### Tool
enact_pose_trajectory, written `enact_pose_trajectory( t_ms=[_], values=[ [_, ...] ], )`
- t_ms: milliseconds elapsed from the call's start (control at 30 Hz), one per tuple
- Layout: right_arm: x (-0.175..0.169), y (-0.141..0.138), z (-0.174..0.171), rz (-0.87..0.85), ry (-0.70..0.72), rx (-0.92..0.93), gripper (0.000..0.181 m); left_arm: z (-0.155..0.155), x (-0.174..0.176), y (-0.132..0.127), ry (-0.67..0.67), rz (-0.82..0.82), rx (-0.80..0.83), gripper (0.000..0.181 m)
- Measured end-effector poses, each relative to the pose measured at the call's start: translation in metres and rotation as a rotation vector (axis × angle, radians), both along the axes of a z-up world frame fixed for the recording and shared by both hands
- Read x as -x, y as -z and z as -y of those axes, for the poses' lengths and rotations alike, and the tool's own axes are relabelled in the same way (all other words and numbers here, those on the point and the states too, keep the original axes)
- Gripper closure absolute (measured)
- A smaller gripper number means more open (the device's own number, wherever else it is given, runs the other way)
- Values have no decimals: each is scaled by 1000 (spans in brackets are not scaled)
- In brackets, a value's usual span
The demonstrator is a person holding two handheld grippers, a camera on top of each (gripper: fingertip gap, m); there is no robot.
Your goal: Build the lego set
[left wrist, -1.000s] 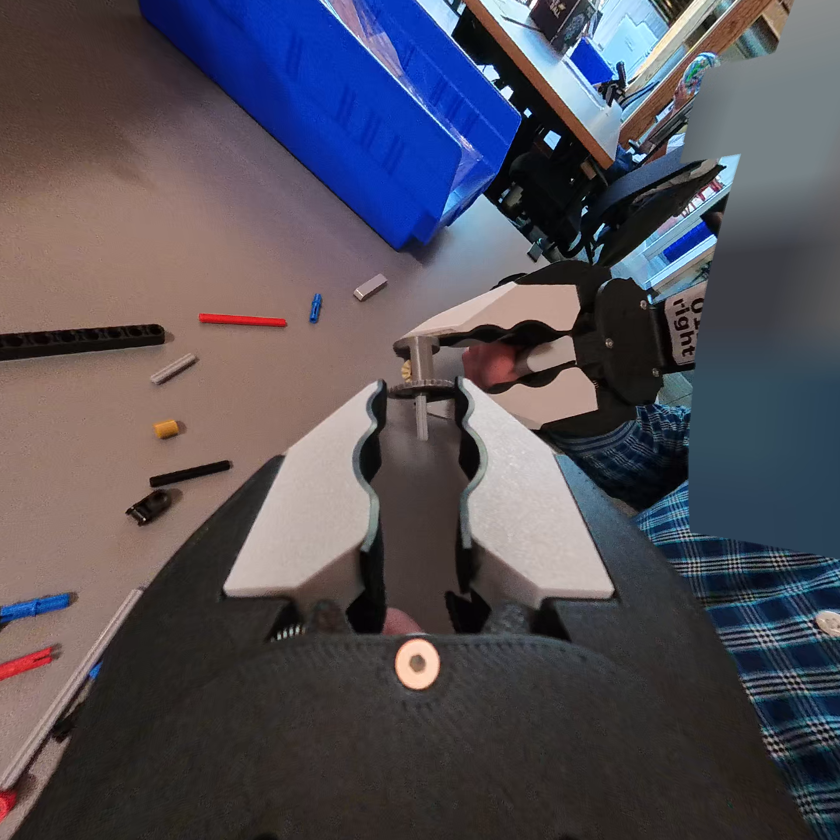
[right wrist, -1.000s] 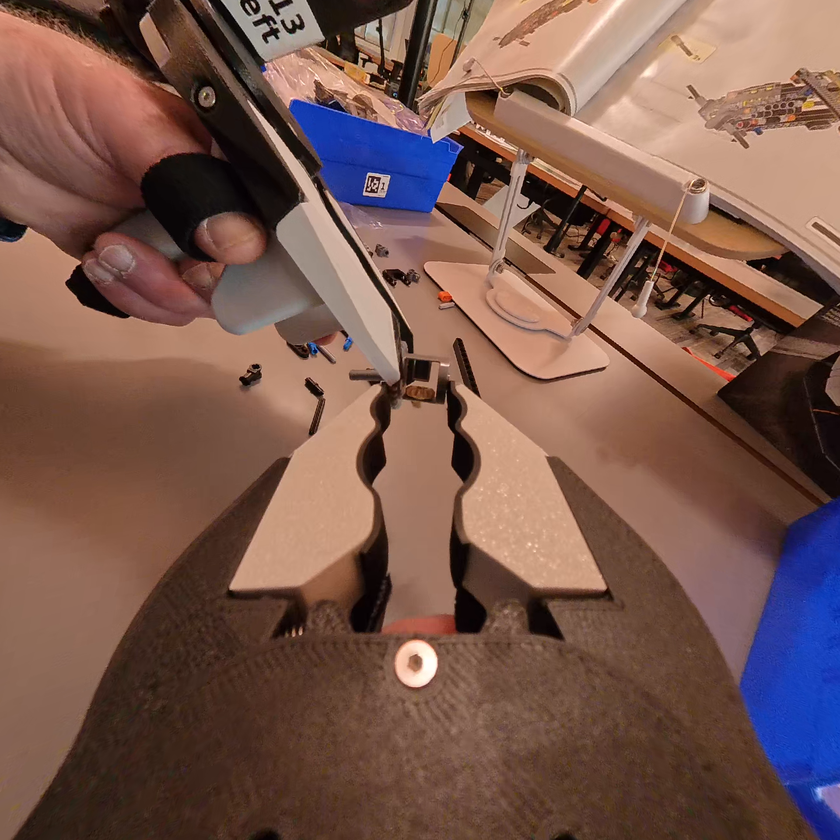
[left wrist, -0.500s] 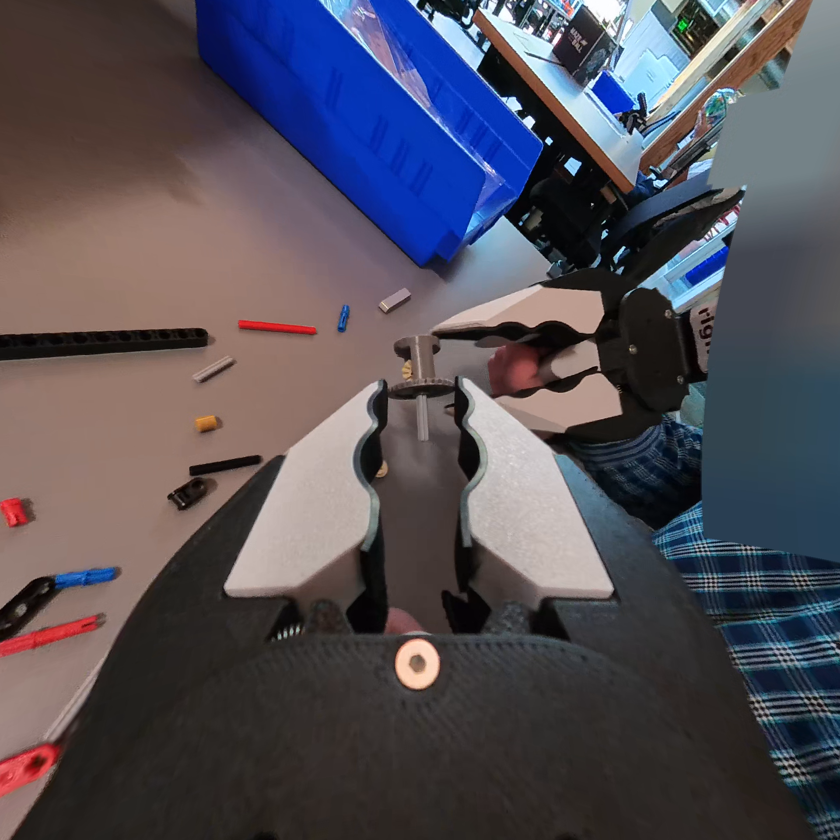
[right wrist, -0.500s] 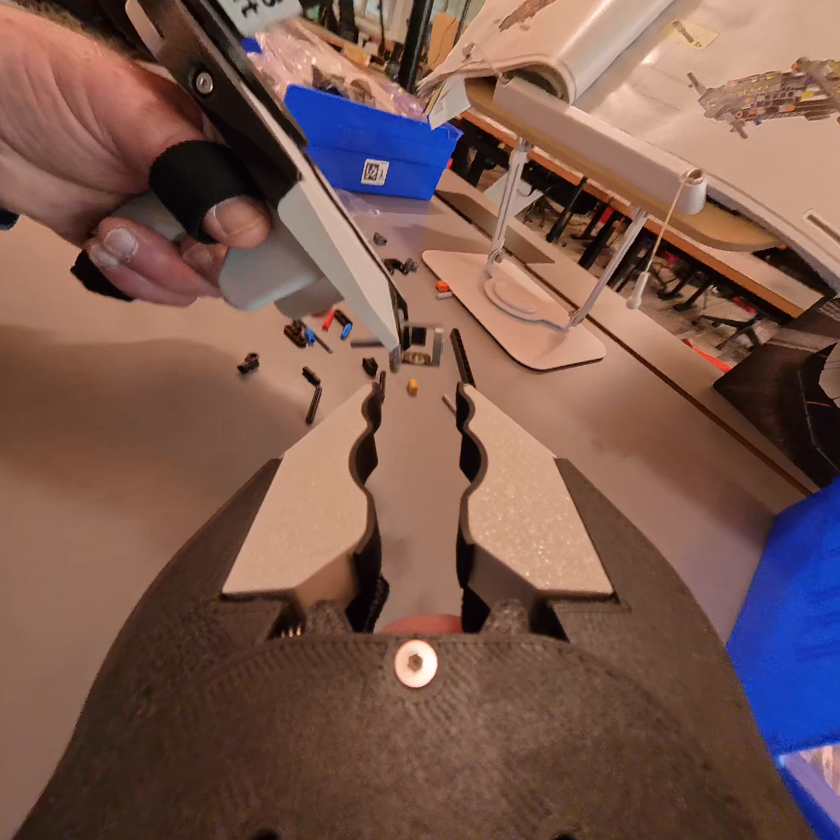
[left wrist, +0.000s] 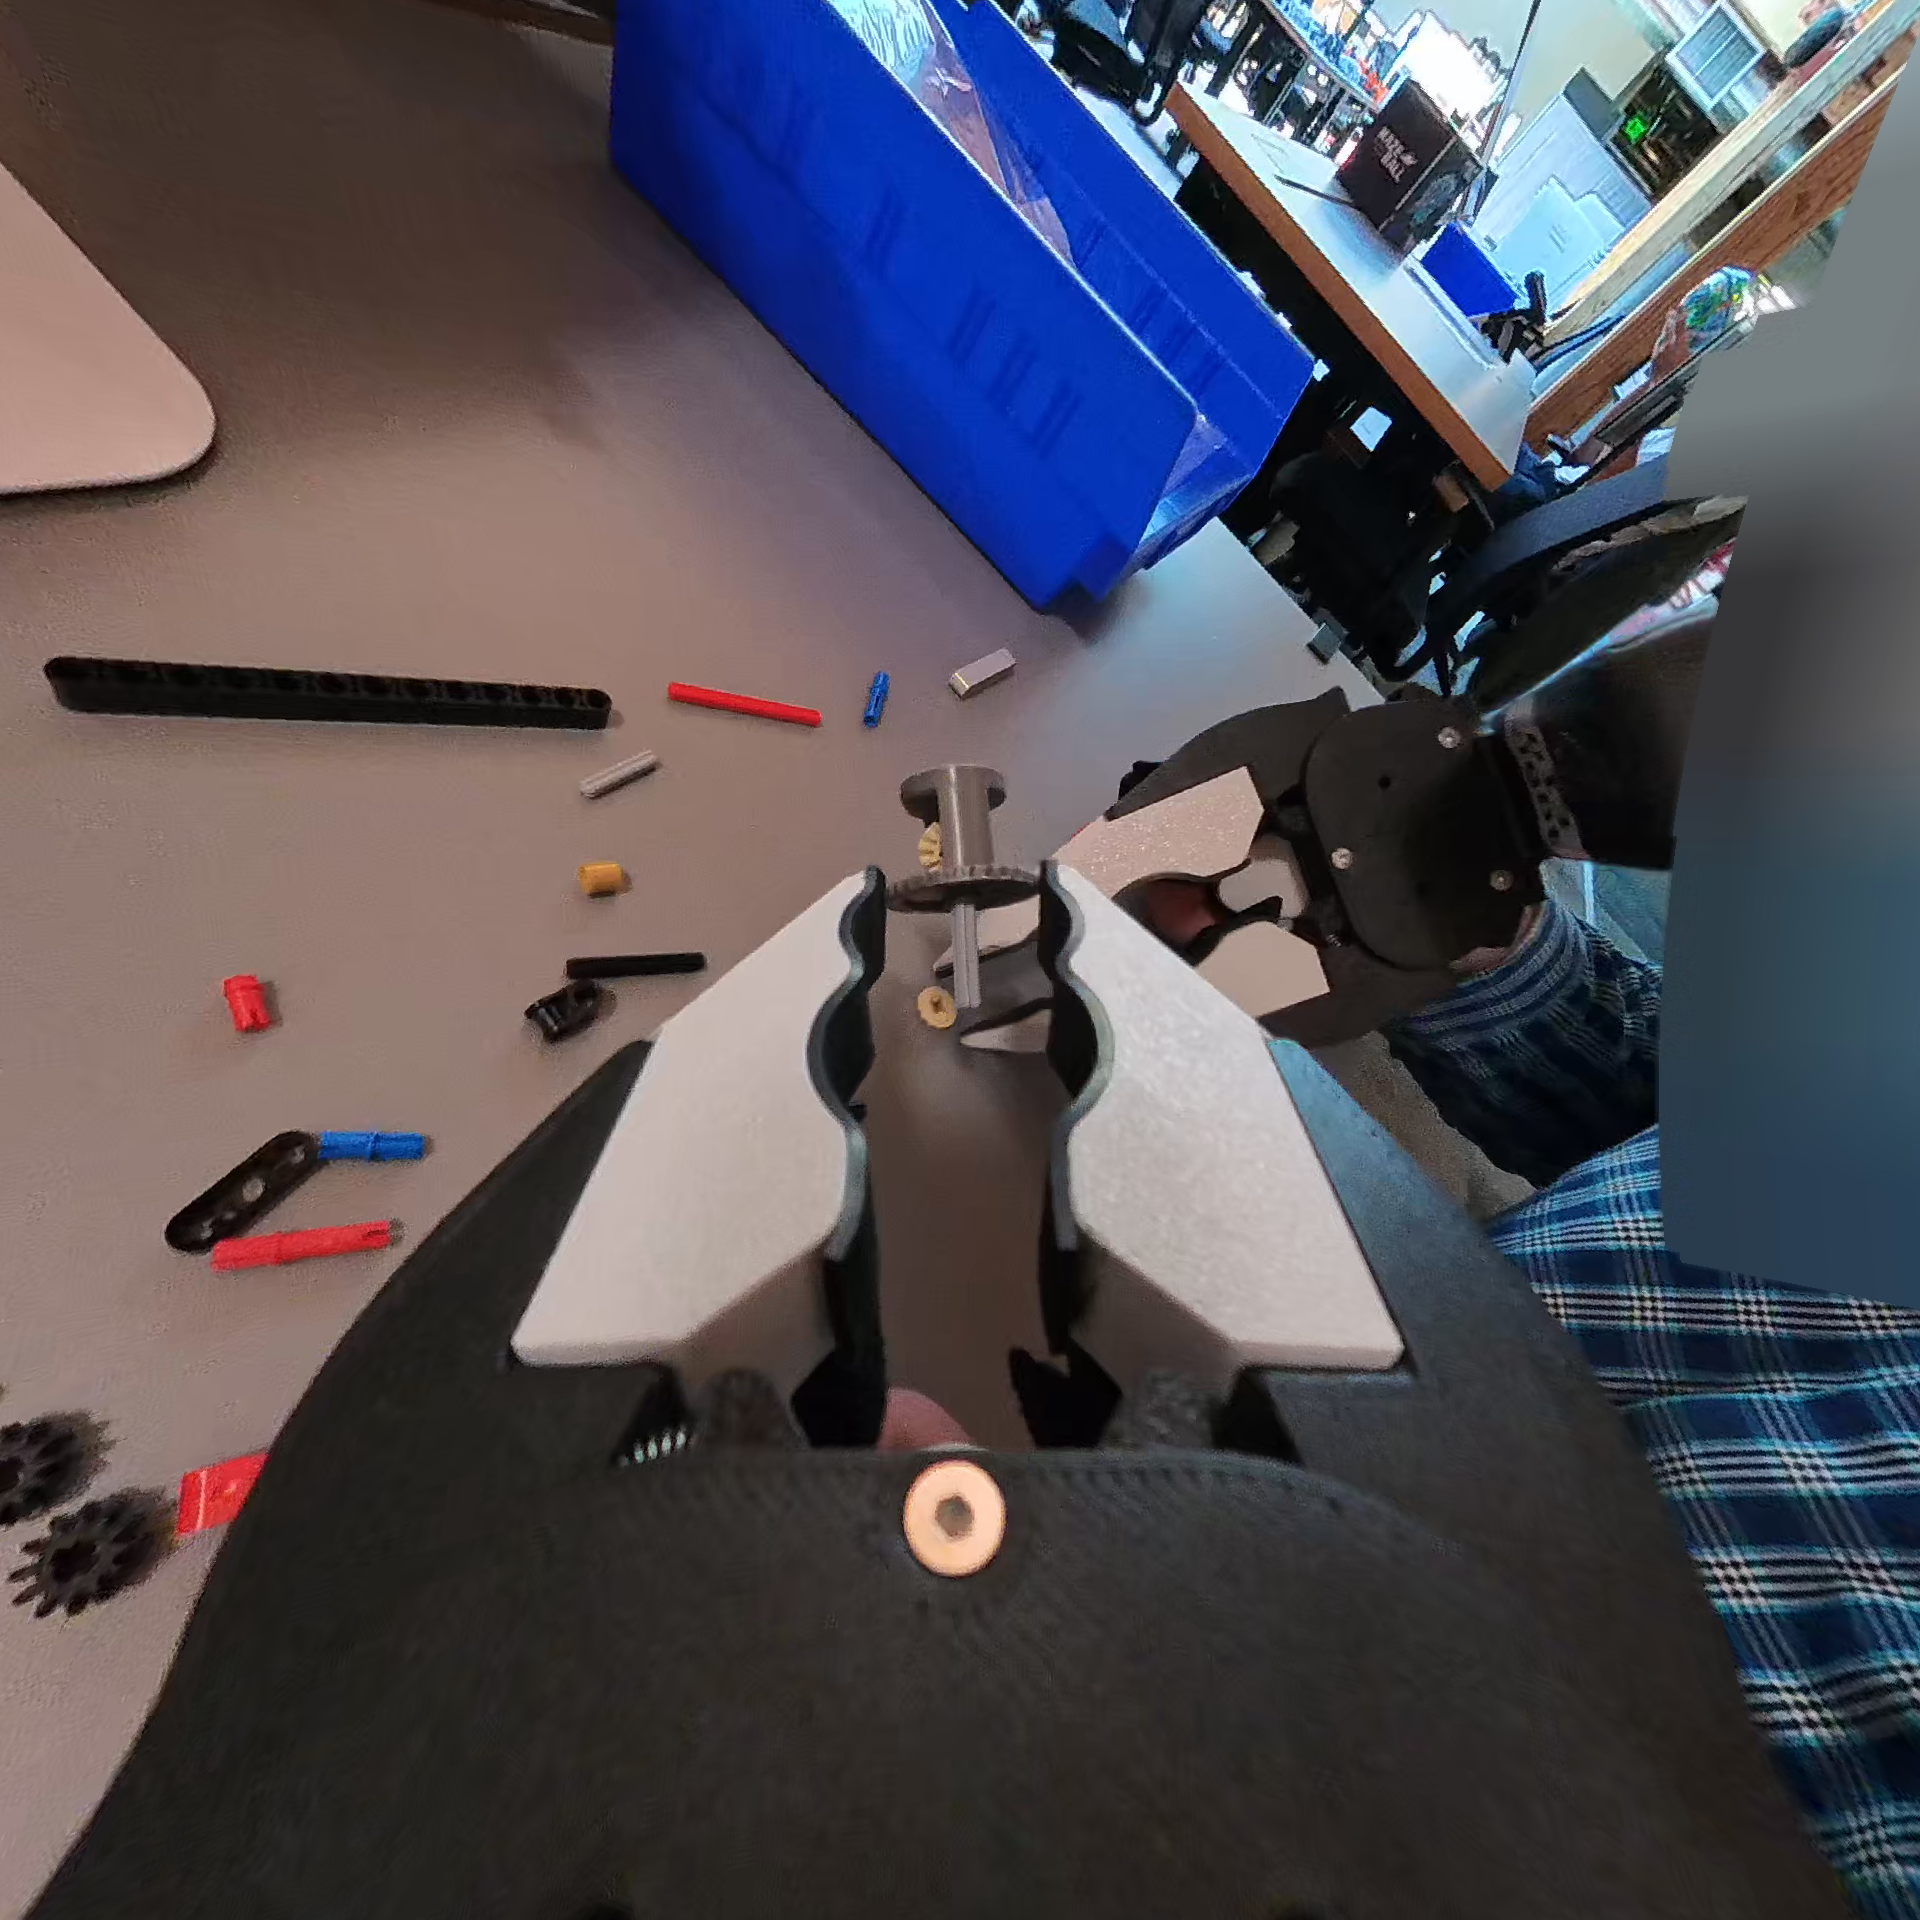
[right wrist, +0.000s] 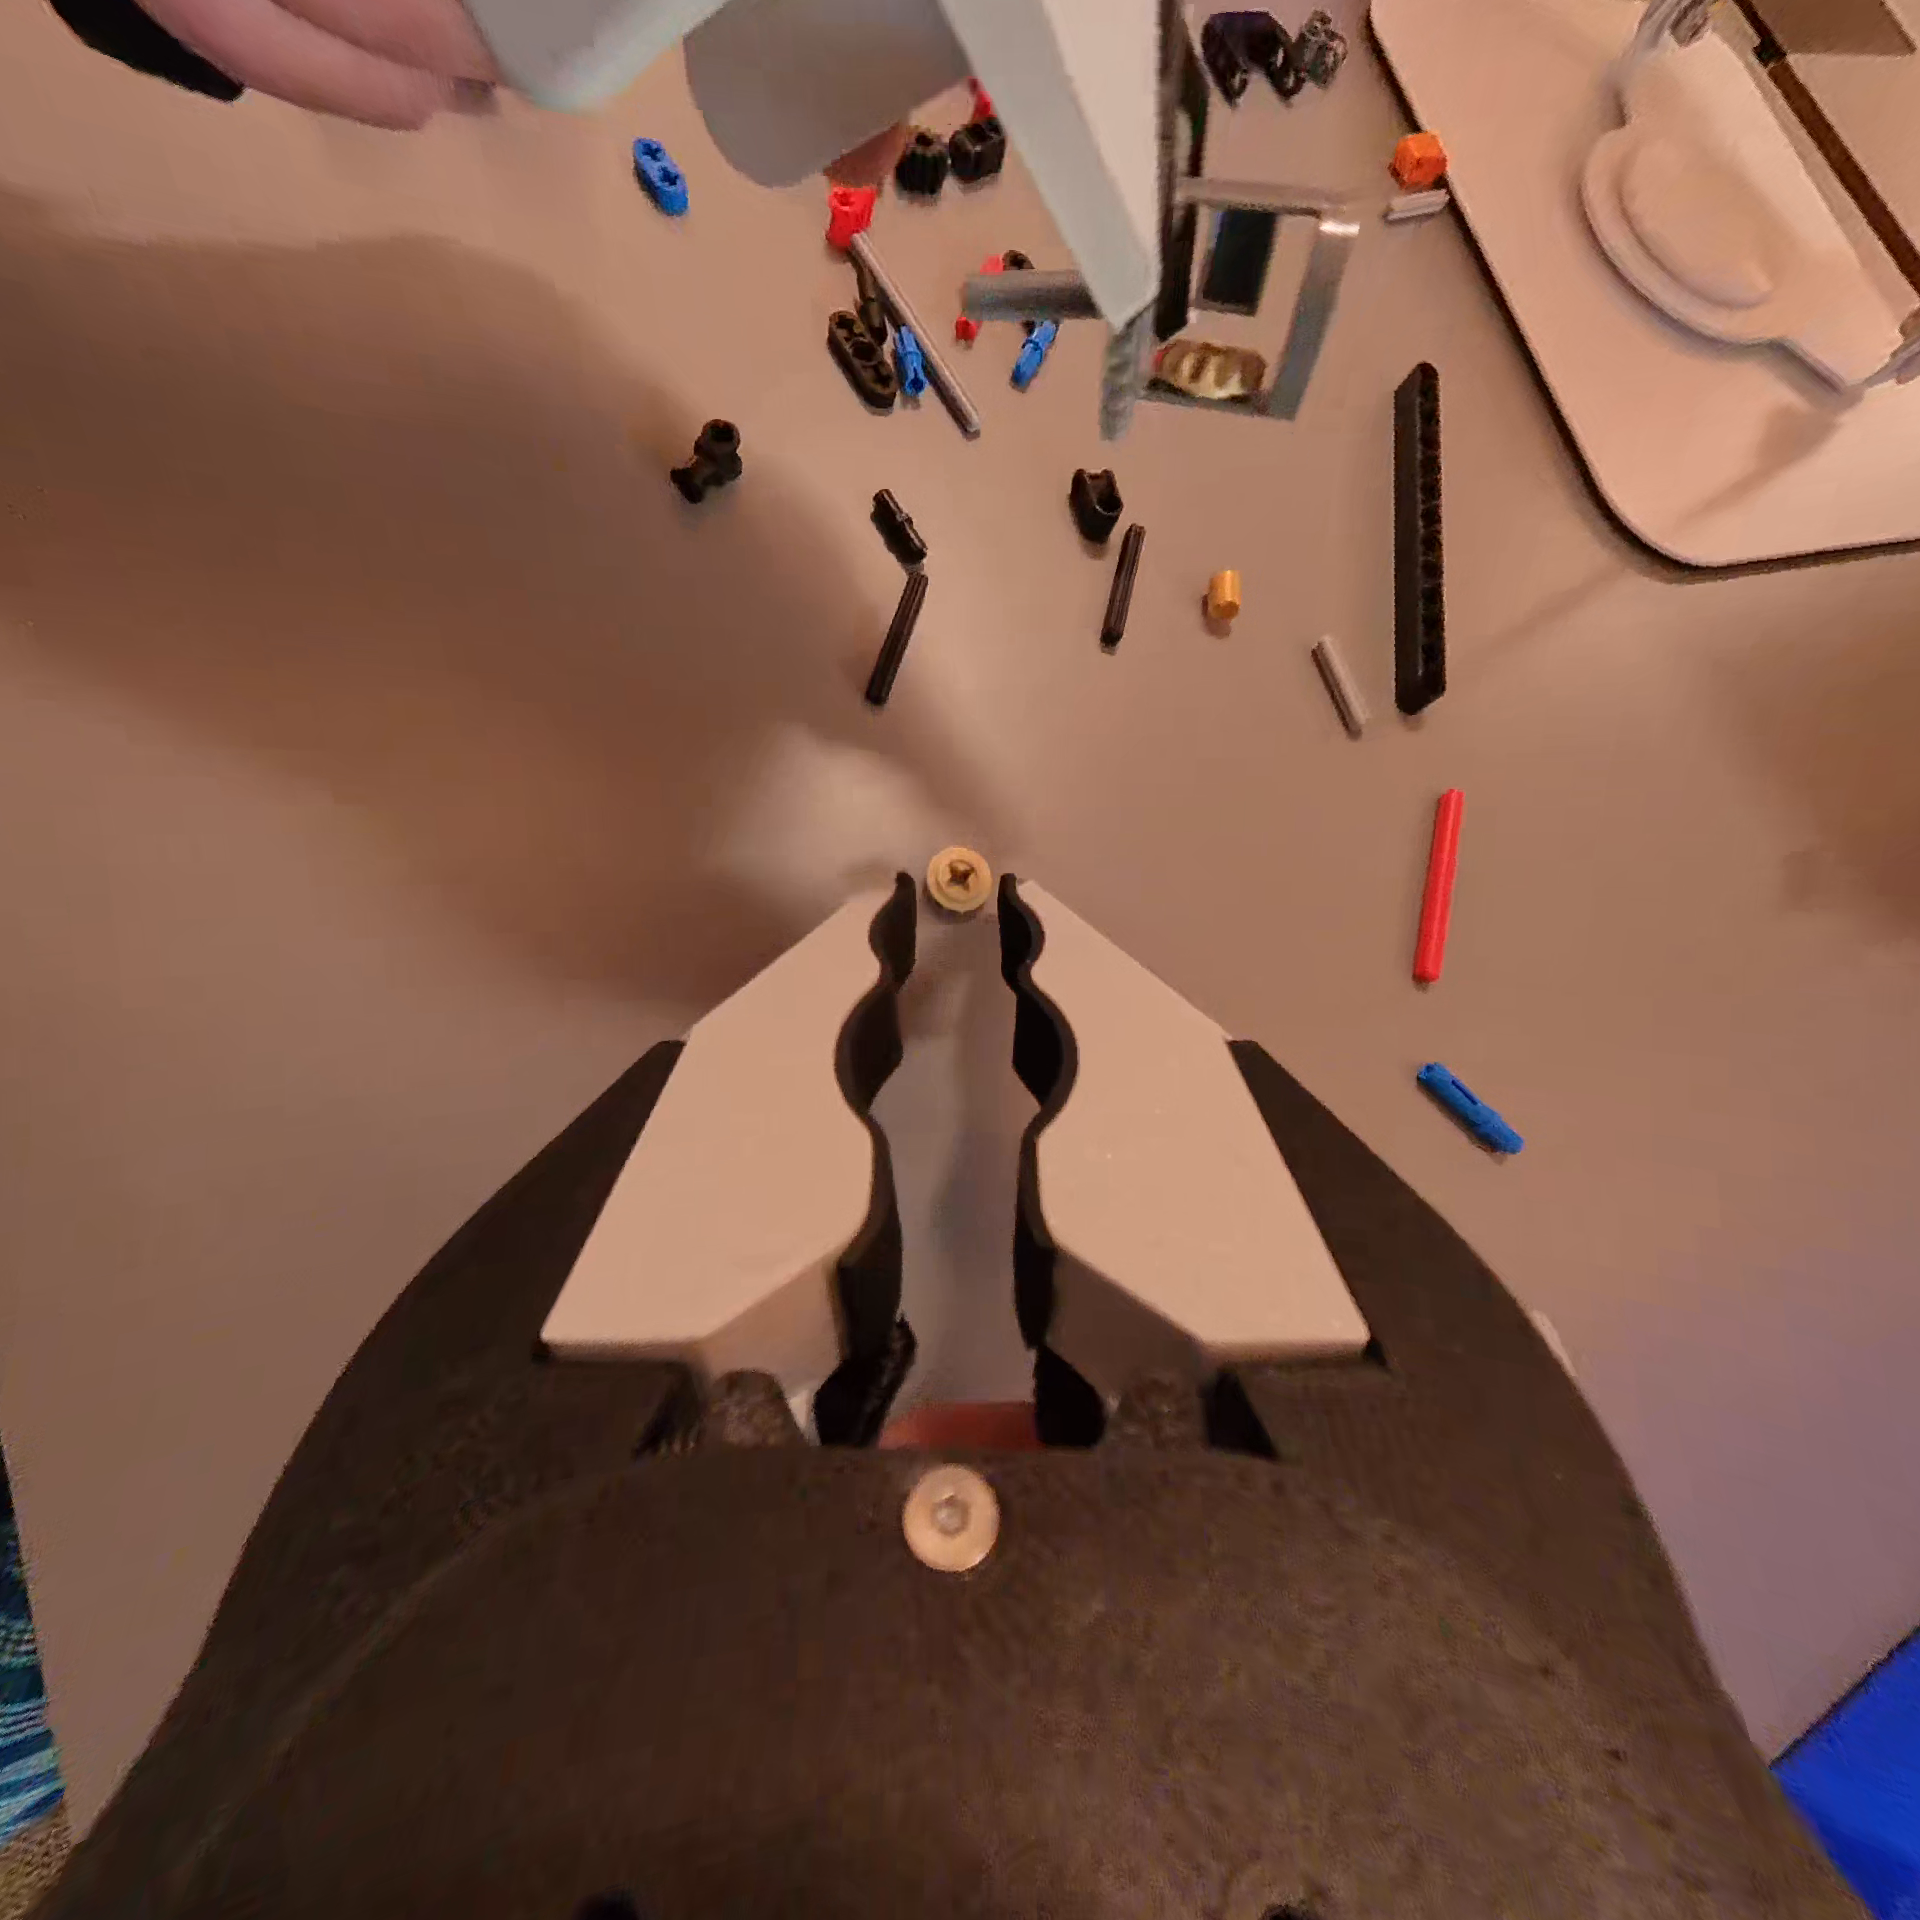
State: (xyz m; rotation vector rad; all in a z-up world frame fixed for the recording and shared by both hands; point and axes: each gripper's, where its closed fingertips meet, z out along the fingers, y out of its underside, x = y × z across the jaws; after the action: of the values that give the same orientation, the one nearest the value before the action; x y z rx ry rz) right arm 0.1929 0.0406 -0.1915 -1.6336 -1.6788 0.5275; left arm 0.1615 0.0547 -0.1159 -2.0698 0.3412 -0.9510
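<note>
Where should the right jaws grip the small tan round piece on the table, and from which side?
Grip the tan round piece across its outer rim, coming straight down from above. It lies flat on the table, cross-shaped hole facing up, so only the round edge offers opposing faces. The right gripper is open and hangs over it with a jaw on either side, and the nearest loose parts lie well clear, so probably just lower and close.

A grey mosaic patch covers the right edge of the left wrist view. The black gears (left wrist: 62, 1507) at lower left are cut by the frame edge. In the right wrist view, the left hand-held gripper (right wrist: 1132, 343) and small assembly (right wrist: 1247, 301) are blurred, and the white stand base (right wrist: 1714, 260) runs off the upper right.
</note>
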Motion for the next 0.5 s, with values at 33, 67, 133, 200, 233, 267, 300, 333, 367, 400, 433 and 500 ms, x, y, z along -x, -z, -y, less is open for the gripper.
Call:
enact_pose_trajectory(
  t_ms=[33,67,133,200,233,267,300,333,367,400,433,500],
  values=[
    [1,0,-1,2,9,20,168,0,1,0,-2,4,1,154],
    [1,1,-1,3,18,45,168,0,3,1,-6,8,0,154],
    [2,1,-3,4,41,97,165,1,5,2,-10,15,0,154],
    [2,2,-4,-1,58,159,168,1,6,2,-9,26,-1,154],
    [2,3,-4,-2,65,181,170,1,6,2,-10,33,0,154],
    [2,3,-5,-2,71,196,171,2,7,3,-10,39,1,154],
    [2,2,-5,-3,73,215,171,2,7,3,-10,47,2,154],
    [2,2,-6,-4,71,232,171,2,8,3,-11,56,3,154],
    [3,2,-6,-4,69,244,171,2,9,4,-12,60,3,154],
    [3,2,-6,-4,65,250,171,2,9,4,-12,64,3,154],
    [4,2,-5,-4,55,245,172,2,10,3,-11,70,2,154],
    [4,2,-4,-2,35,225,172,2,11,4,-10,78,4,154]
  ],
)
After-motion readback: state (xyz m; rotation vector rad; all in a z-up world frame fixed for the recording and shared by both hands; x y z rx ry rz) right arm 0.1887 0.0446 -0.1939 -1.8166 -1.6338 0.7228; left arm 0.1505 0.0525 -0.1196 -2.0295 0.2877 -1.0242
